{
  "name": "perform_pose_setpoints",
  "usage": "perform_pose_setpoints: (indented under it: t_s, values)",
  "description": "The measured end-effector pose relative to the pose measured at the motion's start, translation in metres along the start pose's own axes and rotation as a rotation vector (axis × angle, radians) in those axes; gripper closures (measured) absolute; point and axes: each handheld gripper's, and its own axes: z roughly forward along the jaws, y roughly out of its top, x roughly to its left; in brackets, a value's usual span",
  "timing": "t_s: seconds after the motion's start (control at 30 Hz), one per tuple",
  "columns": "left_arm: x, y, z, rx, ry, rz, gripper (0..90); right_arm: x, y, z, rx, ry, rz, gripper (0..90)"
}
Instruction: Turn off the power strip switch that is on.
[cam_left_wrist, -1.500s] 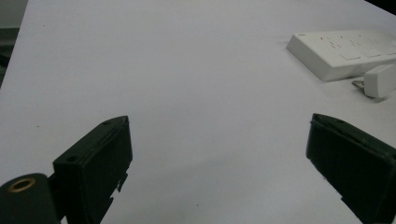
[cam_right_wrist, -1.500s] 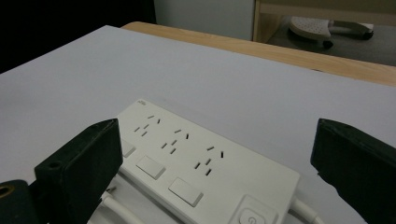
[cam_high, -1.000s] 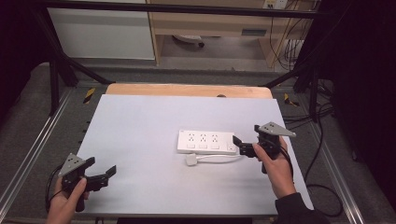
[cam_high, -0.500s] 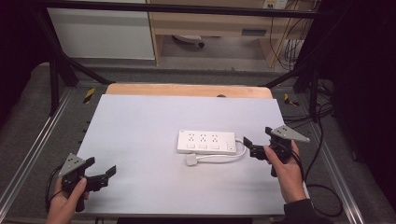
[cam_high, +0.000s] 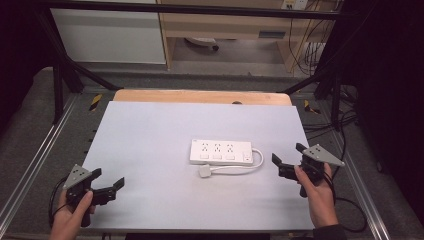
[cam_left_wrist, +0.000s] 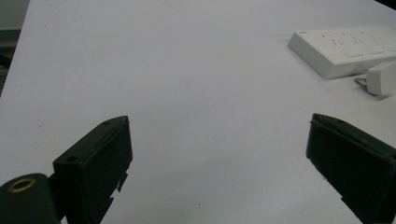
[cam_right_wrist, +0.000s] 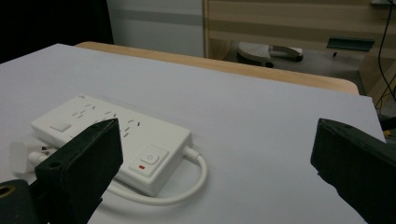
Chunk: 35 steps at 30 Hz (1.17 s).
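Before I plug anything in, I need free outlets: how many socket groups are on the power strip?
3, in a row along the power strip: left, middle and right, all free. The strip's own plug lies loose on the table in front.

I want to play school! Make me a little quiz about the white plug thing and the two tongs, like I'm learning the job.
1. True or false: the right tongs are clamped on the power strip.
2. Where does the plug lie? A) pushed into a socket of the strip B) on the table just in front of the strip C) in the left tongs
3. Fill in: the cord leaves the strip's right end and curls back to the ____.

Key: 1 false, both tongs are open and hold nothing. 2 B. 3 plug.
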Motion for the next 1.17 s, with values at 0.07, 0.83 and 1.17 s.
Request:
perform_pose_setpoints:
  t_s: [0.07,0.83,1.17]
  values:
    - [0.000,0.000,0.000,0.000,0.001,0.002,7.0,-0.003,-0.006,-0.002,-0.001,-0.006,0.008,2.7]
    - [-0.002,-0.001,0.001,0.015,-0.002,0.012,7.0,0.002,-0.054,0.011,0.123,0.061,0.035,2.2]
    - [-0.003,-0.001,0.003,0.023,-0.002,0.021,7.0,0.016,-0.063,0.031,0.254,0.134,0.012,2.5]
